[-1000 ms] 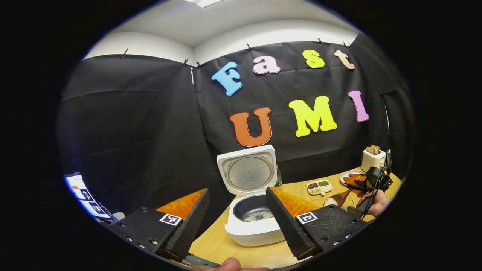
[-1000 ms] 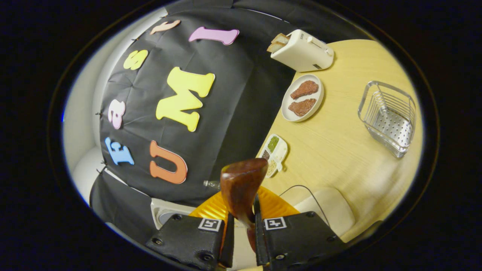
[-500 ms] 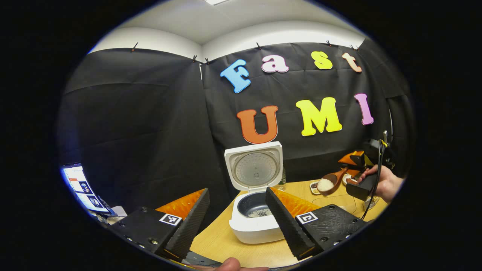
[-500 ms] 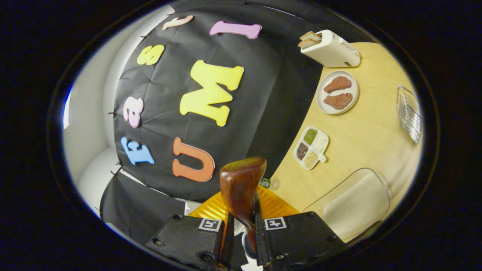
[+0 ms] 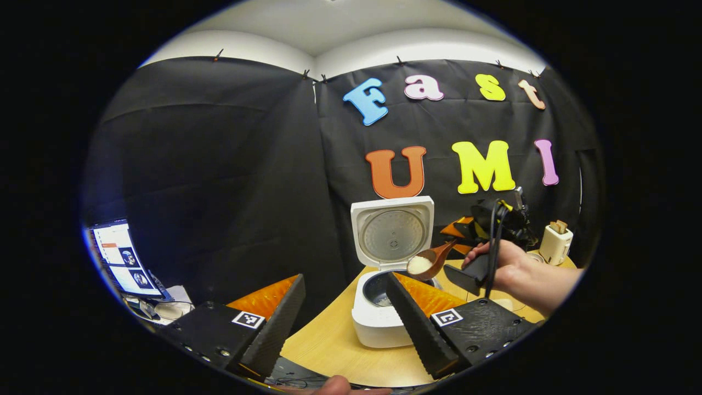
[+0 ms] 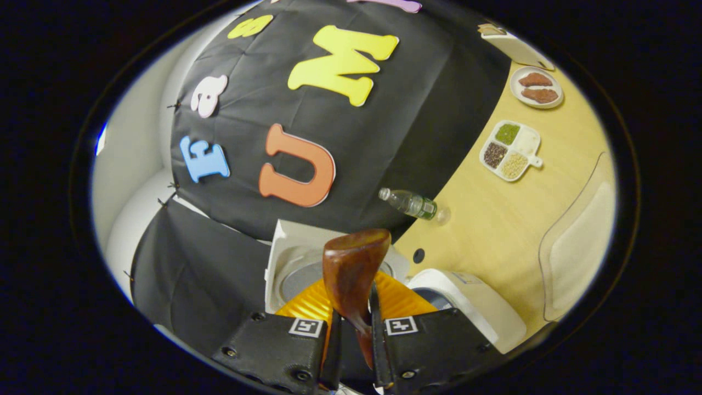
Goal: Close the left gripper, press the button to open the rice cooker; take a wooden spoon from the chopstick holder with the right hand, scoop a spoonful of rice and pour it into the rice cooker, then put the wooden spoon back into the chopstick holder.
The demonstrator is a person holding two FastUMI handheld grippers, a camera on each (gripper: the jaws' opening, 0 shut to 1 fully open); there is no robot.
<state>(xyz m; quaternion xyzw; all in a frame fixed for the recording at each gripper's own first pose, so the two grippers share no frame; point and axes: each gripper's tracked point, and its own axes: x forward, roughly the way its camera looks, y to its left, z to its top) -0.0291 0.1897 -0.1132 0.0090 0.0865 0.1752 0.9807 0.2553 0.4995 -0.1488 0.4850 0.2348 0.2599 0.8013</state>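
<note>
Left gripper (image 5: 343,307): fingers spread wide, holding nothing, apart from the cooker.
Right gripper (image 6: 354,340): fingers narrowed onto the wooden spoon (image 6: 354,269), both pressing its handle; a hand (image 5: 507,271) carries it.
Wooden spoon: in the left gripper view, its bowl, heaped with white rice (image 5: 419,265), hangs just above the pot's rim, at about 2 o'clock from the pot.
Rice cooker (image 5: 384,323): lid upright and open, some rice in the pot, standing on the table (image 5: 329,351).

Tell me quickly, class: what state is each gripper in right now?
Left gripper: open, holding nothing.
Right gripper: shut on the wooden spoon, which carries rice near the open rice cooker.
</note>
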